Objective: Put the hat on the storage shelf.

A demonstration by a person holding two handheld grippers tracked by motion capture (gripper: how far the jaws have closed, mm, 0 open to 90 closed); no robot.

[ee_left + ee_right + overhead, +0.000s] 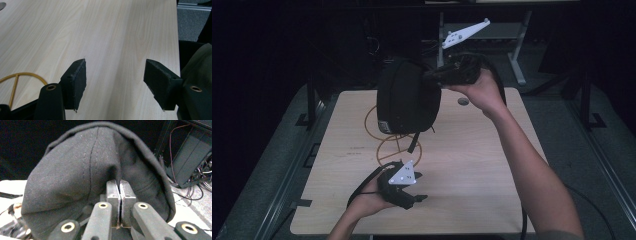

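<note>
Above the far part of the counter (472, 165), the right gripper (434, 77) held a black cap (407, 97) in the air, its jaws pressed together on the fabric. Under the cap lay a golden wire stand (384, 142) on the wood, and a dark strap hung down from the cap toward it. Near the front edge, the left gripper (419, 187) was wide apart and held nothing. A small grey disc (463, 101) lay beside the right hand (484, 92).
</note>
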